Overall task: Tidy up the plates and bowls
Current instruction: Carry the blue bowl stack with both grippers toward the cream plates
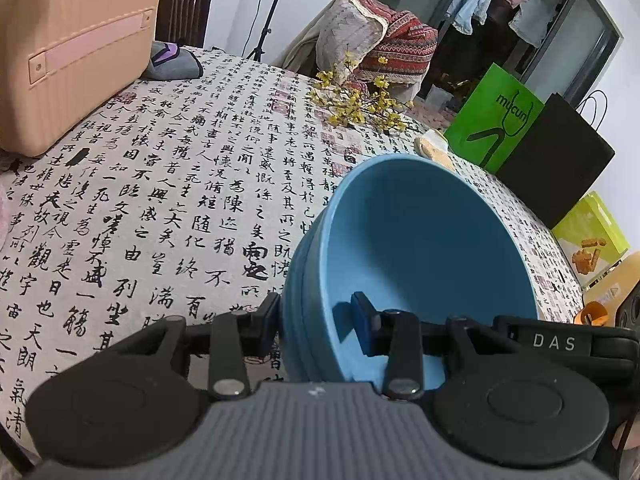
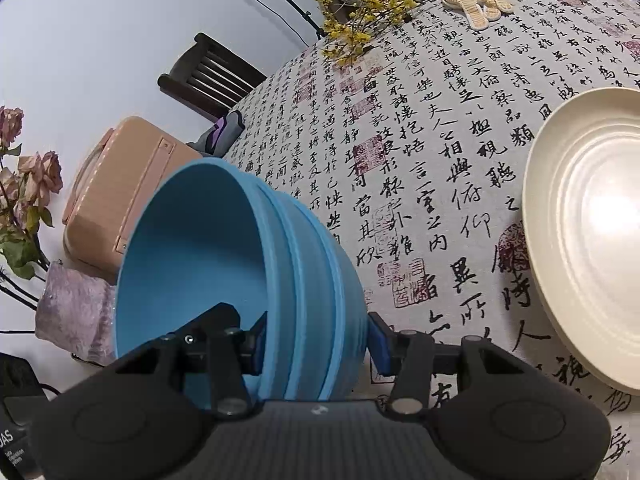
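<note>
Left wrist view: left gripper clamps the near wall of a stack of blue bowls, one finger inside, one outside. Stack tilts above the tablecloth, whose wide stretch to the left lies bare up to a pink case.

Right wrist view: right gripper pinches the same stack across its rim wall. A cream plate lies at the right, apart from the bowls, bare cloth between.

"DAS" on black device; "mucun" on green bag; calligraphy on tablecloth.
</note>
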`<state>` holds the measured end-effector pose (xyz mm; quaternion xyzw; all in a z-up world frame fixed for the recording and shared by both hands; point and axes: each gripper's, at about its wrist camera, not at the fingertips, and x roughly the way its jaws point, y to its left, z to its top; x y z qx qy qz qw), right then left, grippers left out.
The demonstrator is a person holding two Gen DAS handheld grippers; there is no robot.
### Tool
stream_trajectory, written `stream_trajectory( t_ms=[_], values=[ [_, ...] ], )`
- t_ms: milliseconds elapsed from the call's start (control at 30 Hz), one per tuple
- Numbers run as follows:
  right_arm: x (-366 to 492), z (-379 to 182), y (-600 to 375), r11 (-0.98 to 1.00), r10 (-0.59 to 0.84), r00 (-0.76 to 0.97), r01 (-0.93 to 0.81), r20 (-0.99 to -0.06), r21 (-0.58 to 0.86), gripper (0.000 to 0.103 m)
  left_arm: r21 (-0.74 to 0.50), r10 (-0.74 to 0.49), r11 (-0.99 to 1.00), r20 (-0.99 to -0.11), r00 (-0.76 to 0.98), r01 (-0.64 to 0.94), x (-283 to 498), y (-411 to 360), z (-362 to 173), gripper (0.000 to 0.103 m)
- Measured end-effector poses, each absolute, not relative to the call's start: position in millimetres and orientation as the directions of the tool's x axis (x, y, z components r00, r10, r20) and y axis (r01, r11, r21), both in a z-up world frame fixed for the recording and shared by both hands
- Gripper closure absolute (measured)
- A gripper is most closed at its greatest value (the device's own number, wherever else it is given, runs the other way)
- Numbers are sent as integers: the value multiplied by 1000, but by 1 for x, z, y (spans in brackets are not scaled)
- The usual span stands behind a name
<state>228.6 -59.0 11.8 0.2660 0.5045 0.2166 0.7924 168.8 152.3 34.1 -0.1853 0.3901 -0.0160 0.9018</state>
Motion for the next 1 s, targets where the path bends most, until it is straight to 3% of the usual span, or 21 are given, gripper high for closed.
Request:
stream_trajectory(
  t_ms=[1000],
  values=[
    [220,14,-94,756,611,424,-63,-669,651,56,-336,-182,937,-693,698,-90,168,120,40,65]
  ],
)
